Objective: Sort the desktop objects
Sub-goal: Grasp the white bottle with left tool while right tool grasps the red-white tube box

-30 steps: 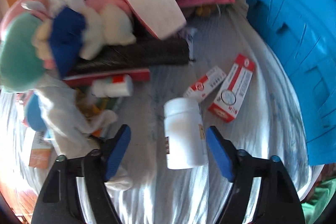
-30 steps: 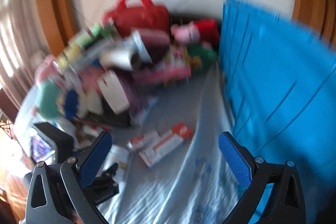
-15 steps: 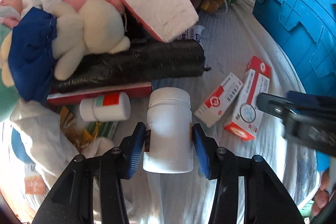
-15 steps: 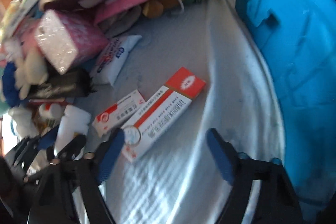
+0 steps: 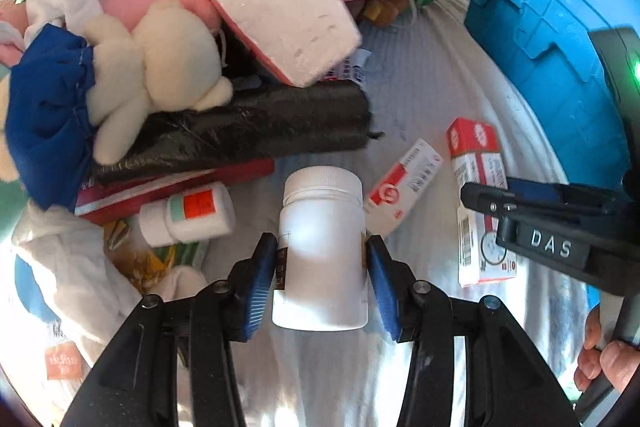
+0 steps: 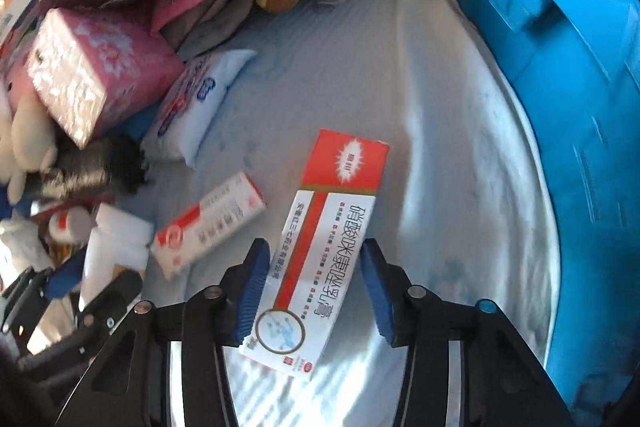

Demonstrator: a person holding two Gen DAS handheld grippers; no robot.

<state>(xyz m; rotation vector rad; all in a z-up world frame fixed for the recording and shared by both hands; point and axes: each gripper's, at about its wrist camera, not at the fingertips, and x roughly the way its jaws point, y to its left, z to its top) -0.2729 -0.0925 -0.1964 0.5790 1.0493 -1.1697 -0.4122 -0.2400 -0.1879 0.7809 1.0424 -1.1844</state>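
- The left claw pinches a white cylindrical plastic bottle with a ribbed screw cap and a dark label edge; its blue pads press both sides as the bottle lies on the pale ribbed cloth.
- Beside it lies a small red-and-white cardboard box, flat on the cloth.
- The right claw has just been closing around a long red-and-white cardboard ointment box printed with black characters; its left pad touches the box's edge, while its right pad stands just clear.
- A blue plastic crate fills the right side.
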